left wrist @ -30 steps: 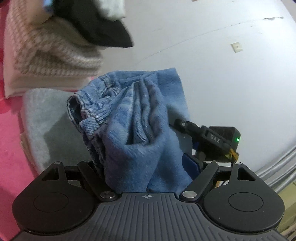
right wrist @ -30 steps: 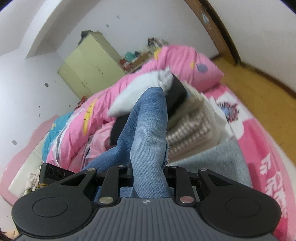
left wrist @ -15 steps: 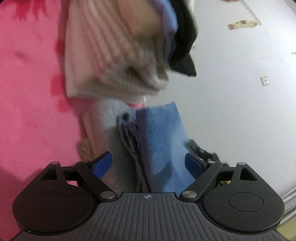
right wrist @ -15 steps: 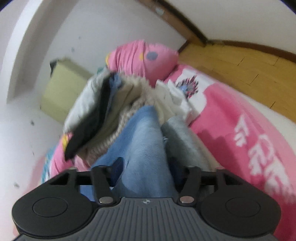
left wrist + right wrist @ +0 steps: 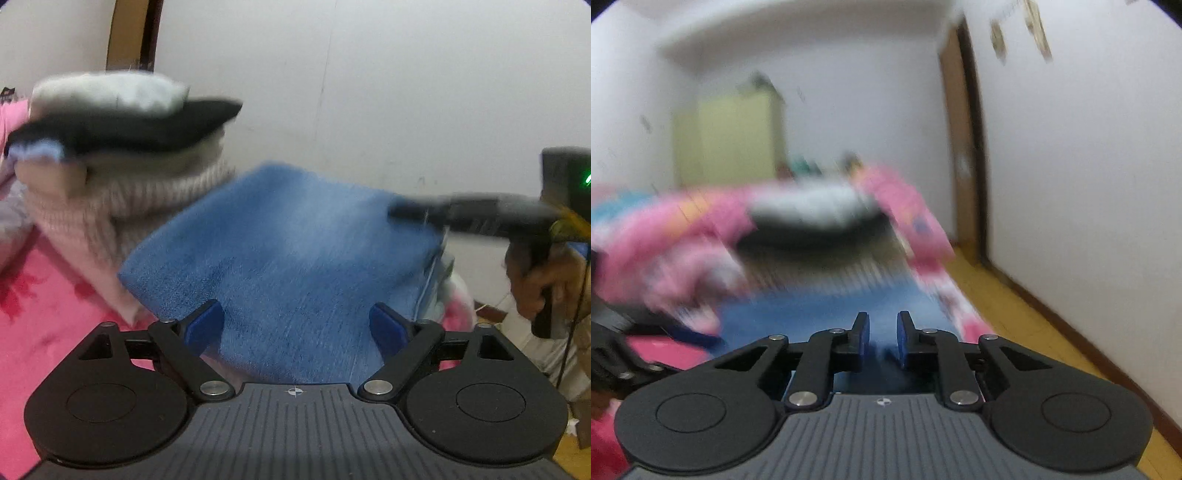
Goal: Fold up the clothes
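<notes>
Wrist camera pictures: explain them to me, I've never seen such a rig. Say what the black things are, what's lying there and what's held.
There is no robot here. A person holds a gripper in each hand, each with a fisheye camera looking along its two fingers. The black shape at the bottom of each picture is that gripper.

In the left view, the left gripper has just been opening. Its fingers stand wide, with folded blue jeans lying between them, not pinched. The jeans rest on a pink bed cover beside a pile of folded clothes.

In the right view, the right gripper has just been closing to a narrow gap over the jeans. Blur hides whether it pinches them.
</notes>
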Available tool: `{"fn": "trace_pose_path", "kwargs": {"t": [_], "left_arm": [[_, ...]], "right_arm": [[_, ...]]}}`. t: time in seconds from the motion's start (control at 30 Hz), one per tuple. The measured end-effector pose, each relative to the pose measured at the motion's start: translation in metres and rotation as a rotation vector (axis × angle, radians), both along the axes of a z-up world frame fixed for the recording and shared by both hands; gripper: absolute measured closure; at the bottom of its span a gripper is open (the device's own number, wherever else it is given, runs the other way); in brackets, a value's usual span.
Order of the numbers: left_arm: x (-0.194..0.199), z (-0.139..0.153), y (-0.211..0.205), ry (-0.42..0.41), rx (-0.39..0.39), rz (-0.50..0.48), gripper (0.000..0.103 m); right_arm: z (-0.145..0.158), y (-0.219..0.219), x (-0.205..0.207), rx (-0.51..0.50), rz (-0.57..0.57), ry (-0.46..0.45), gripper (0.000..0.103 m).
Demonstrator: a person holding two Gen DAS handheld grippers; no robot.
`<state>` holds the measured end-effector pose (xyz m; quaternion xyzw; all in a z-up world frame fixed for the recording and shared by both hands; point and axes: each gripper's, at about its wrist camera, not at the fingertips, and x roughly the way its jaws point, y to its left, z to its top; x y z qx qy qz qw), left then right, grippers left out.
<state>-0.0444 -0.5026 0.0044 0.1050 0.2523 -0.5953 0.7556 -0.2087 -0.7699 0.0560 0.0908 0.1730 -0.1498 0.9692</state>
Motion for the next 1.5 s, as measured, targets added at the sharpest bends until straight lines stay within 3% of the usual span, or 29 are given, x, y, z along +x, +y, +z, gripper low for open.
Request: {"fn": "trace_pose_path", "kwargs": {"t": [0.07,0.13,0.23,0.37,0.5,0.67,0.77,0.9,1.03,1.13,1.3,1.4,1.5], "left_arm": [[0.004,-0.003,-0.002,0.024,-0.010,-0.011,0.014],[0.009,-0.005,-0.003,0.049,-0.020,-0.022,0.014],[0.015,-0.009,-0.004,0.085,-0.031,-0.037,0.013],[0.013,-0.010,-0.001,0.108,-0.027,-0.058,0.002],[0.004,-0.008,0.012,0.108,-0.015,-0.079,0.001],[0.000,0.003,0.038,0.120,-0.086,-0.054,0.001],[-0.003,0.006,0.055,0.125,-0.110,-0.026,0.001],[-0.007,0.004,0.078,0.127,-0.121,0.020,0.001],[-0.002,-0.009,0.100,0.139,-0.114,0.062,0.001],[0.014,-0.016,0.116,0.175,-0.125,0.105,0.001],[0.047,-0.026,0.133,0.265,-0.151,0.183,0.001],[0.057,-0.030,0.130,0.316,-0.165,0.204,0.001],[0.053,-0.033,0.126,0.286,-0.138,0.207,0.001]], "right_arm": [[-0.030,-0.007,-0.006,0.071,-0.035,-0.014,0.088],[-0.032,-0.015,-0.014,0.157,-0.044,-0.061,0.088],[-0.025,-0.009,-0.011,0.122,-0.053,-0.027,0.088],[-0.008,-0.001,0.000,0.106,-0.082,0.011,0.087],[0.022,0.017,-0.007,0.049,-0.097,-0.044,0.085],[0.038,0.047,0.013,0.042,-0.040,-0.052,0.085],[0.048,0.063,0.043,-0.002,0.003,0.001,0.085],[0.066,0.075,0.122,-0.050,0.037,0.115,0.075],[0.048,0.072,0.203,-0.082,0.000,0.311,0.075],[-0.005,0.056,0.229,-0.069,-0.033,0.520,0.078],[-0.007,0.067,0.208,-0.084,-0.014,0.541,0.078],[-0.006,0.056,0.202,-0.023,-0.012,0.497,0.079],[0.021,0.055,0.192,0.000,-0.026,0.400,0.077]]}}
